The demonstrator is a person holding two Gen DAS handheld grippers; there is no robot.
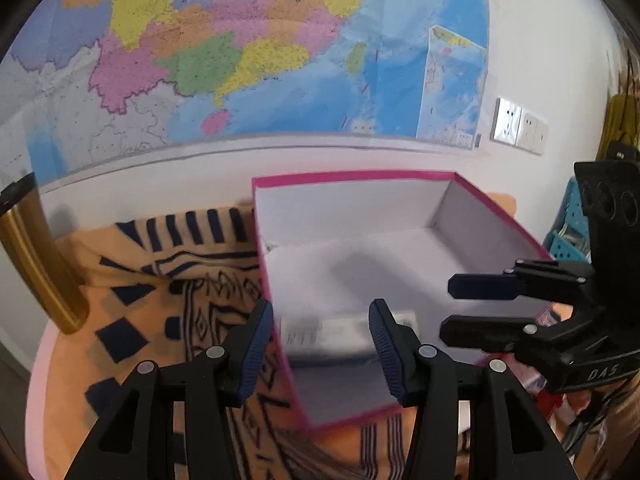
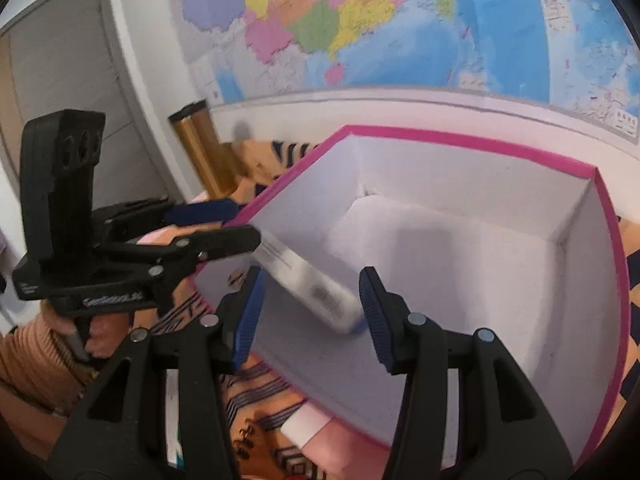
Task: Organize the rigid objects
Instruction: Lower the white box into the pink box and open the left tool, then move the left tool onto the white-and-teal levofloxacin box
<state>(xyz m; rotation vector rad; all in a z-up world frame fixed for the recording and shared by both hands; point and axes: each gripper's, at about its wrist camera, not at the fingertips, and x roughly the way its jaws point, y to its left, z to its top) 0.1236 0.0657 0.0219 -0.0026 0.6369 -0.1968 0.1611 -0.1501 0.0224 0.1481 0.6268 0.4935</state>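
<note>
A pink-rimmed cardboard box (image 1: 352, 176) (image 2: 460, 140) with a white inside stands open on a patterned cloth. A slim white packet (image 1: 332, 336) (image 2: 308, 284), blurred, lies slanted inside it by the near-left wall. My left gripper (image 1: 320, 308) (image 2: 248, 224) straddles that wall, one finger outside and one inside. Its jaws stand apart, and the packet sits just past the inner fingertip, not between the pads. My right gripper (image 2: 311, 276) (image 1: 446, 308) hovers over the box's near-right side, open and holding nothing.
An orange cloth with dark blue patterns (image 1: 180, 280) covers a pink table (image 1: 36, 380). A gold cylinder (image 1: 36, 264) stands at the left, and a blue perforated basket (image 1: 568, 240) at the right. A small white block (image 2: 308, 424) lies by the box's near wall. A map covers the wall behind.
</note>
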